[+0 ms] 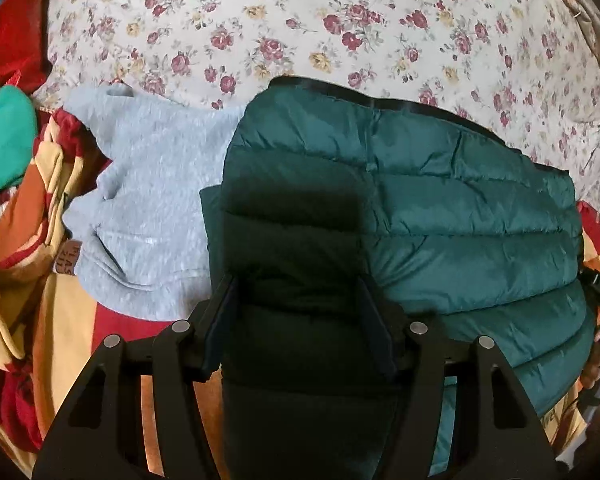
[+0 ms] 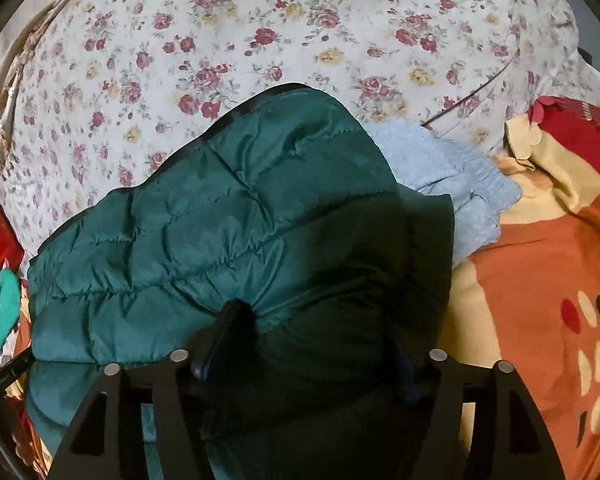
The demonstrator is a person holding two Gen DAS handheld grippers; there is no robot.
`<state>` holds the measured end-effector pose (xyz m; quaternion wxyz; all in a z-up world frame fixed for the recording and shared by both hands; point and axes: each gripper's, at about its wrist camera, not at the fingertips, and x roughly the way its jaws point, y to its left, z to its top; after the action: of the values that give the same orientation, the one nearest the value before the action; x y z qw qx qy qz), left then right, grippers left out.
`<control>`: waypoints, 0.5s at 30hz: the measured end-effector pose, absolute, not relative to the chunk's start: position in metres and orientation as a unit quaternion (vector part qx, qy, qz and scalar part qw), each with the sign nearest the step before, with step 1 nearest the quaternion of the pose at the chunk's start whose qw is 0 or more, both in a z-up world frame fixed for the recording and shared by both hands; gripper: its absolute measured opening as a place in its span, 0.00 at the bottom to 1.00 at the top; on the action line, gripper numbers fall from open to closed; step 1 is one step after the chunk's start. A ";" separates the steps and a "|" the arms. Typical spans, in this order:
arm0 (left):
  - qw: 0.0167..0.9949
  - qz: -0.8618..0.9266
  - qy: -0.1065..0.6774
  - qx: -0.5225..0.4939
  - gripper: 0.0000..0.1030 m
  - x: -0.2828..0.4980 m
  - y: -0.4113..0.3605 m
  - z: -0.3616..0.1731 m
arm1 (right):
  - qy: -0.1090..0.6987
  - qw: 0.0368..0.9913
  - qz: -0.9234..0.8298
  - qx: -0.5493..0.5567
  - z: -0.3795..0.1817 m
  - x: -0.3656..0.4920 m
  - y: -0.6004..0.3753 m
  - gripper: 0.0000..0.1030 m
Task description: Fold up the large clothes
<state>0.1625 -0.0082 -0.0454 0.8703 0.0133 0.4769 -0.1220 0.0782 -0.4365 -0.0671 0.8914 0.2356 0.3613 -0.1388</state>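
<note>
A dark green quilted puffer jacket (image 1: 460,220) lies on the bed, its black-trimmed edge toward the floral sheet. My left gripper (image 1: 296,284) is shut on a thick fold of it, and the padding fills the gap between the fingers. In the right wrist view the same jacket (image 2: 220,208) bulges up, and my right gripper (image 2: 320,328) holds a bunched fold. The fabric puckers against the left finger (image 2: 228,320), while the other finger is hidden under the cloth. A hand (image 1: 596,360) shows at the jacket's right edge.
A pale grey sweatshirt (image 1: 152,200) (image 2: 452,192) lies beside and partly under the jacket. The floral sheet (image 1: 300,20) (image 2: 260,40) spreads beyond. An orange, red and yellow blanket (image 1: 40,240) (image 2: 540,260) covers the near side. Red cloth (image 1: 12,40) and green cloth (image 1: 4,148) are heaped at the left.
</note>
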 end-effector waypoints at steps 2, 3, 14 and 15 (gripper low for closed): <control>0.874 -0.124 0.470 0.017 0.59 0.161 -0.009 -0.038 | 0.359 0.892 -0.139 0.238 -0.065 0.072 -0.439 0.65; 0.874 -0.126 0.469 0.014 0.58 0.160 -0.009 -0.033 | 0.355 0.892 -0.143 0.239 -0.062 0.067 -0.441 0.65; 0.883 -0.153 0.443 0.012 0.59 0.133 -0.018 -0.013 | 0.284 0.924 -0.167 0.193 -0.027 -0.001 -0.406 0.65; 0.881 -0.148 0.448 0.022 0.59 0.134 -0.022 -0.019 | 0.289 0.925 -0.162 0.184 -0.034 0.001 -0.396 0.65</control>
<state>0.1339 -0.0223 -0.0193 0.8812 0.0220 0.4484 -0.1483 0.0013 -0.3964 -0.0336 0.9254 0.1839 0.2892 -0.1617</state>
